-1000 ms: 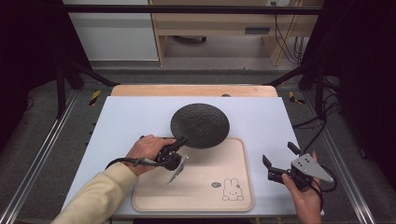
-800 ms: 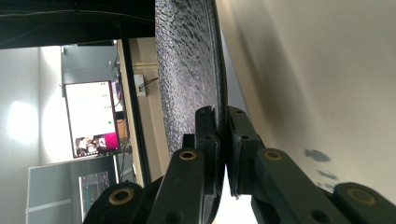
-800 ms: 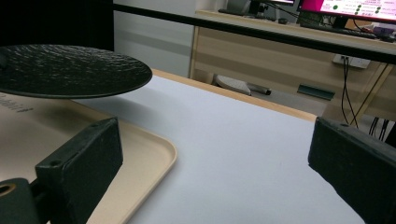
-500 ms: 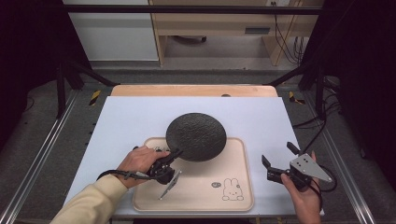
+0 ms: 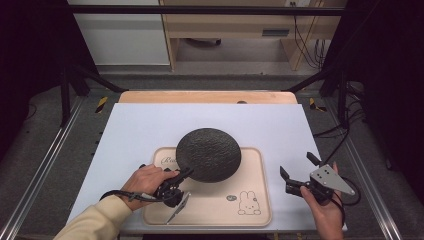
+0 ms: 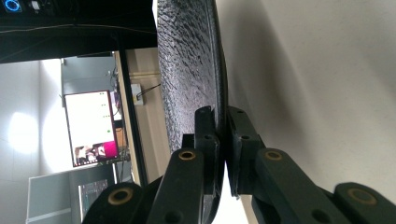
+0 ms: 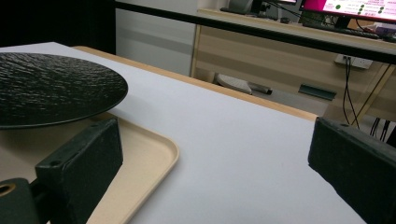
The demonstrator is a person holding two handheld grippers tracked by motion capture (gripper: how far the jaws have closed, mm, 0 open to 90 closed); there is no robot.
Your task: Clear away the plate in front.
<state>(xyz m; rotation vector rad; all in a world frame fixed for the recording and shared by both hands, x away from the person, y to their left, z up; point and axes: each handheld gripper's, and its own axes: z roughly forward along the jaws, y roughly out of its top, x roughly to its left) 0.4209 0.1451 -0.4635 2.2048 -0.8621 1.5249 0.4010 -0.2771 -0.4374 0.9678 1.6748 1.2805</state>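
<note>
Left hand-held gripper [image 5: 186, 172] is clenched on the rim of the black plate [image 5: 208, 153], one jaw on each face of the edge, as the left gripper view shows [image 6: 219, 135]. That plate hangs over the far left part of the beige tray [image 5: 255, 200], which lies on the white worktop [image 5: 150, 125]. Right hand-held gripper [image 5: 299, 166] hovers just right of the tray, jaws spread wide with nothing between them.
</note>
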